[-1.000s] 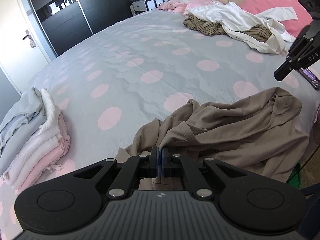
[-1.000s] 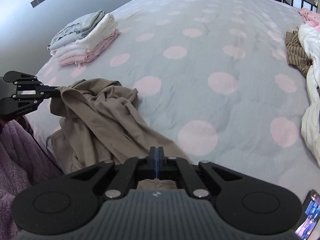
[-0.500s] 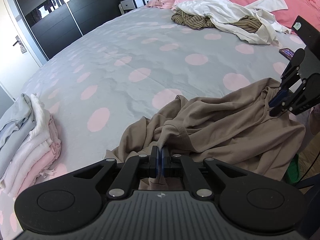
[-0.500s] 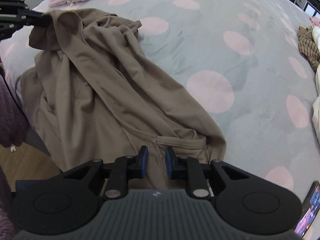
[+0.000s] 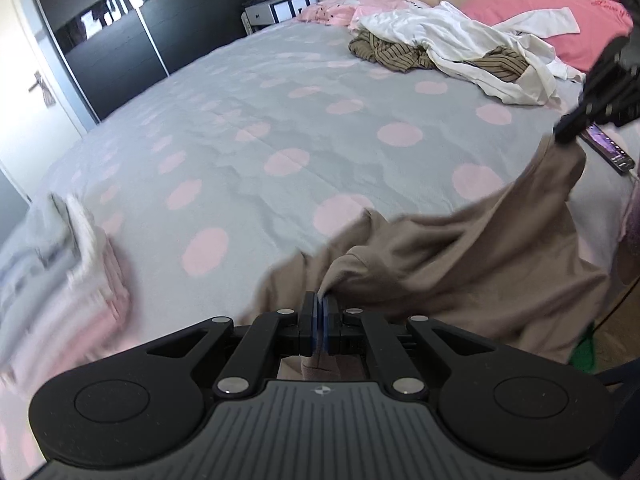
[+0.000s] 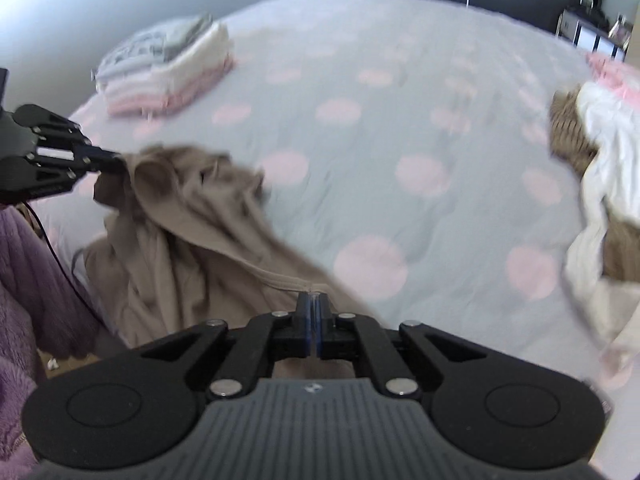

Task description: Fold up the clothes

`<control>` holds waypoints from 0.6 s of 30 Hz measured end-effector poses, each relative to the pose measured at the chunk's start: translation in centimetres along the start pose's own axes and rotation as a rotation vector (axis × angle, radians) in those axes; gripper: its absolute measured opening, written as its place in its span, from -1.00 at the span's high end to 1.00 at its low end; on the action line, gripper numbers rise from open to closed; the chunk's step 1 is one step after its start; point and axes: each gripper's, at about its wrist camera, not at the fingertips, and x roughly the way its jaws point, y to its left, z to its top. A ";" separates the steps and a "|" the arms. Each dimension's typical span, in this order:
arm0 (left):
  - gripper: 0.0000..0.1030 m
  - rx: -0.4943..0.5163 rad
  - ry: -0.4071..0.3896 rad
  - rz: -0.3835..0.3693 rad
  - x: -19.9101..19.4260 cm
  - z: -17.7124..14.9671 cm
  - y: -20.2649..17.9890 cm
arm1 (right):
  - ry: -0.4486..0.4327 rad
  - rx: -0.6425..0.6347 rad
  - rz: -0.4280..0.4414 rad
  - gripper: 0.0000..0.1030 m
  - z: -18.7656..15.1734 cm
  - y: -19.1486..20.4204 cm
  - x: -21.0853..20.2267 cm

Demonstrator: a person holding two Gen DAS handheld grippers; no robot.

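Both the left gripper (image 5: 319, 316) and the right gripper (image 6: 311, 312) are pinched tight on edges of the soft brown cloth top (image 5: 460, 256), which hangs over the near edge of the grey bed cover with pink dots (image 5: 280, 120). To do this well, I think both hands should lift together, pull the top gently tight, and lay it flat on the bed.

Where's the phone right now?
Left wrist view, far right: the dark phone lies on the spotted bedspread, just beyond the right gripper, below the white garment pile.
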 end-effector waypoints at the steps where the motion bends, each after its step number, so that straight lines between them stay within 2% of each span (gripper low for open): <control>1: 0.98 0.008 -0.010 0.004 0.1 0.7 0.2 | -0.016 -0.015 -0.012 0.96 0.4 -0.4 -0.5; 4: 0.99 0.030 -0.037 0.015 1.0 3.0 0.7 | -0.036 -0.022 -0.034 0.96 2.1 -2.4 -0.8; 8: 0.99 0.053 -0.048 0.025 2.9 5.8 1.2 | -0.018 -0.006 -0.054 0.96 3.2 -4.8 0.9; 12: 0.98 0.052 -0.020 0.043 6.1 7.0 1.8 | 0.020 0.027 -0.043 0.96 3.7 -6.5 4.2; 18: 0.98 0.011 0.044 0.045 9.8 7.3 3.0 | 0.060 0.074 -0.011 0.96 3.5 -8.1 9.0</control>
